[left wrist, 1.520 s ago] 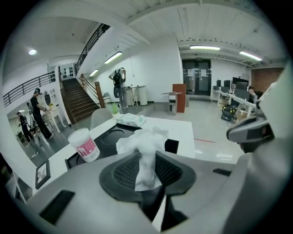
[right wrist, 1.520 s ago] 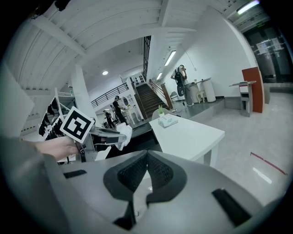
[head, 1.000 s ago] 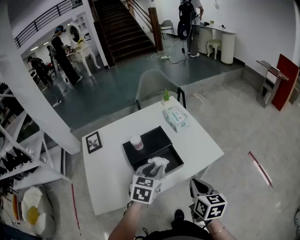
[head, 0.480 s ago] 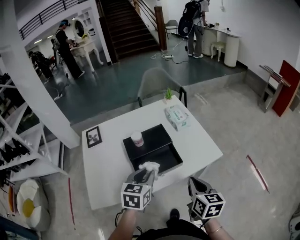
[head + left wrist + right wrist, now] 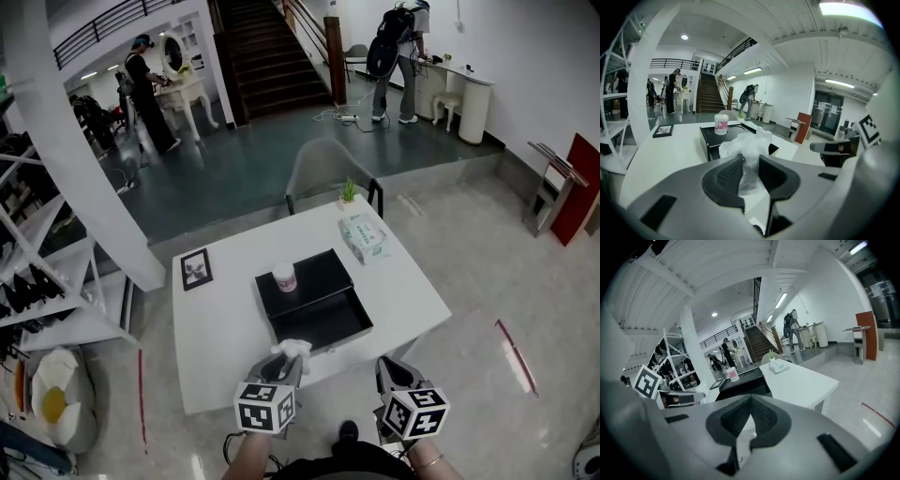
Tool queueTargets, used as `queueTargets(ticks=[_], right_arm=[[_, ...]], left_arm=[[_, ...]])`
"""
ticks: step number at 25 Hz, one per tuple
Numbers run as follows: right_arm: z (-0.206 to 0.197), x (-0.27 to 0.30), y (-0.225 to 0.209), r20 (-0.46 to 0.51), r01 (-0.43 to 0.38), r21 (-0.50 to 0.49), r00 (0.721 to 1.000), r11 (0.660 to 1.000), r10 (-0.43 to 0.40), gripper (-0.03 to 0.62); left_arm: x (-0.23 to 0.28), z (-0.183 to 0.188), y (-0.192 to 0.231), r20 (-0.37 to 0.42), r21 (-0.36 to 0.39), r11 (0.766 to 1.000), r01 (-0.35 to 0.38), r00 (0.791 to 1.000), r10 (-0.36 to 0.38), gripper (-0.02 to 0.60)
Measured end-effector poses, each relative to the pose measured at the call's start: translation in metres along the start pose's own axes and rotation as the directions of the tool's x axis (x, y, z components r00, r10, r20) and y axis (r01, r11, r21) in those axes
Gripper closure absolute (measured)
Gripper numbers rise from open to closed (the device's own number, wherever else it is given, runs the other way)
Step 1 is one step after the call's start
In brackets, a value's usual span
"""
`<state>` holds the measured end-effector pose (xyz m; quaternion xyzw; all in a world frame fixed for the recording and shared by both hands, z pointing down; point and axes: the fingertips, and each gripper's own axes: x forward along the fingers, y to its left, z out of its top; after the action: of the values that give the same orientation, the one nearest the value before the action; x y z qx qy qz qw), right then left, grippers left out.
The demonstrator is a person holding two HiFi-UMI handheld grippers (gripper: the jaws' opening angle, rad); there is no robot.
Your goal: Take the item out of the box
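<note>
The left gripper (image 5: 751,160) is squeezing the white wad (image 5: 745,143) tight. The wad sticks out past the jaw tips, toward the box (image 5: 323,323). It is out of the box, over the near edge of the table (image 5: 220,328), just beside the box's near corner. The box is right in front of this gripper, and there is bare table to its left. The right gripper (image 5: 751,399) is closed with nothing in it and sits off to the right, past the table's edge. So the left hand is the one to put the wad down, I think, on the bare table.
</note>
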<state>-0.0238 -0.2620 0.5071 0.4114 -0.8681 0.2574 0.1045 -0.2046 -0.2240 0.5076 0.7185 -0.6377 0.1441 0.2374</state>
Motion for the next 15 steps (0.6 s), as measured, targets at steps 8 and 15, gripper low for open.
queueTargets(ticks=[8, 15], right_arm=[[-0.006, 0.005, 0.011, -0.024, -0.024, -0.012, 0.999, 1.0, 0.024, 0.594], [-0.008, 0.008, 0.015, -0.033, -0.037, -0.021, 0.999, 0.999, 0.036, 0.594]], left_arm=[[-0.015, -0.016, 0.01, -0.001, -0.049, 0.998, -0.032, 0.999, 0.032, 0.485], [-0.02, -0.026, 0.013, -0.004, -0.068, 0.996, -0.066, 0.998, 0.066, 0.485]])
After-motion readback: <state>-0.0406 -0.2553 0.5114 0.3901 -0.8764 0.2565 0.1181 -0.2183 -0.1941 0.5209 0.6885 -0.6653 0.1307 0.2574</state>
